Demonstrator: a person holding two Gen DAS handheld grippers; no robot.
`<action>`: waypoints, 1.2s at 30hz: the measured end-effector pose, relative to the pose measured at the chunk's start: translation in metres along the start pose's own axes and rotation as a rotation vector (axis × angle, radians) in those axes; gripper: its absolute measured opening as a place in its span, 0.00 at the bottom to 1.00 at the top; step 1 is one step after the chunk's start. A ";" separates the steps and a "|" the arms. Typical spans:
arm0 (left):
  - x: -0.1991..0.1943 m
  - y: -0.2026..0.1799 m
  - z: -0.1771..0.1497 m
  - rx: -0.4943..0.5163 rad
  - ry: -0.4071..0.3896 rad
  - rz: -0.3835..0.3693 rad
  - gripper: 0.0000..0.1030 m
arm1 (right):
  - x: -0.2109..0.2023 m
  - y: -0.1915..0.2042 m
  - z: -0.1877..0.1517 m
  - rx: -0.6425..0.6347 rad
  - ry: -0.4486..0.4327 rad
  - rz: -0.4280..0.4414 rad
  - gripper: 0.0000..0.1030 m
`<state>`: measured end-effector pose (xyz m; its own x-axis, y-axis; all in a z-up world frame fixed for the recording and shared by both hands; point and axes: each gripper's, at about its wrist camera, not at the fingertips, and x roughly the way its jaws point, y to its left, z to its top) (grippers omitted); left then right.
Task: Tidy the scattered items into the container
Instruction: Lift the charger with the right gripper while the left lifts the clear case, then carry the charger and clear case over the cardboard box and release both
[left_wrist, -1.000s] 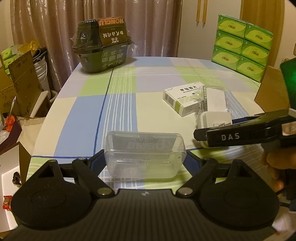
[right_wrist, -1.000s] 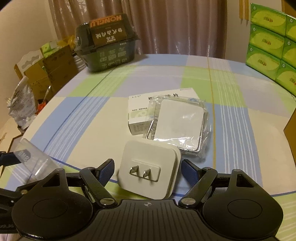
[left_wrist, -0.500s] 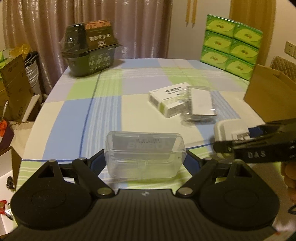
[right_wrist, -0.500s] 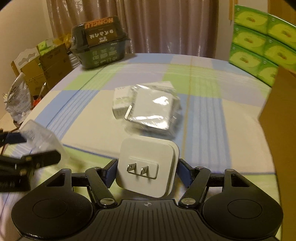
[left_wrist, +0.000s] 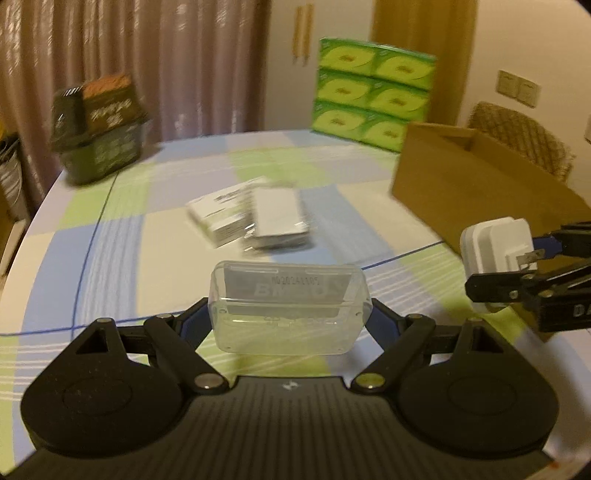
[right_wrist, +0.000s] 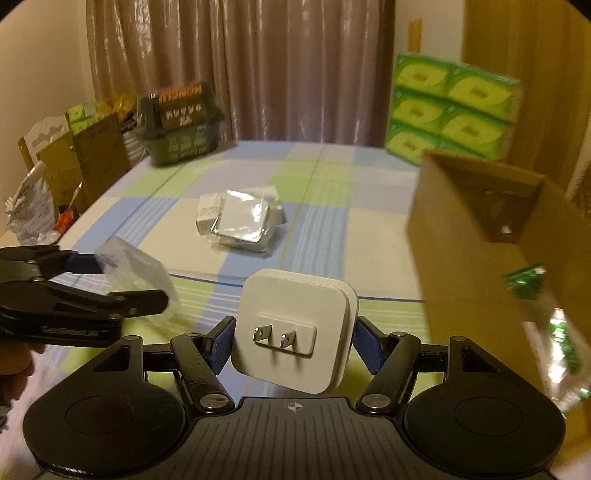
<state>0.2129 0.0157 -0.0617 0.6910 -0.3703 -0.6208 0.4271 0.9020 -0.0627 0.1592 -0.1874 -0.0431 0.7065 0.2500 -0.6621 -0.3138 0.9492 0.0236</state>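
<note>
Both grippers have risen off the bench toward the cardboard box since the earlier frames.

Left wrist view: the left gripper (left_wrist: 288, 325) clamps a clear plastic case (left_wrist: 287, 306) above the bench (left_wrist: 122, 236), left of the cardboard box (left_wrist: 476, 192); open cloth lies between.

Right wrist view: the right gripper (right_wrist: 293, 341) clamps a white plug adapter (right_wrist: 295, 328), just left of the box's near wall (right_wrist: 465, 258). Only this view shows the box's open interior and the wrapped items (right_wrist: 240, 218) farther left.

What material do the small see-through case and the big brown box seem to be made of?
The see-through case looks like rigid clear plastic with a glossy finish: the tablecloth shows through it and its edges catch the light. The brown box looks like matte cardboard: flat tan walls with thin, raw-cut edges.
</note>
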 end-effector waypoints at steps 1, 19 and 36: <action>-0.004 -0.007 0.001 0.003 -0.008 -0.004 0.82 | -0.009 -0.002 -0.002 -0.003 -0.010 -0.004 0.63; -0.085 -0.121 0.008 0.025 -0.053 -0.054 0.82 | -0.155 -0.078 0.000 0.116 -0.198 -0.088 0.63; -0.079 -0.198 0.037 0.143 -0.031 -0.109 0.82 | -0.192 -0.156 -0.010 0.235 -0.253 -0.148 0.63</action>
<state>0.0950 -0.1421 0.0289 0.6527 -0.4729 -0.5919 0.5773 0.8164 -0.0156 0.0663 -0.3852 0.0727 0.8767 0.1184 -0.4663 -0.0634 0.9892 0.1318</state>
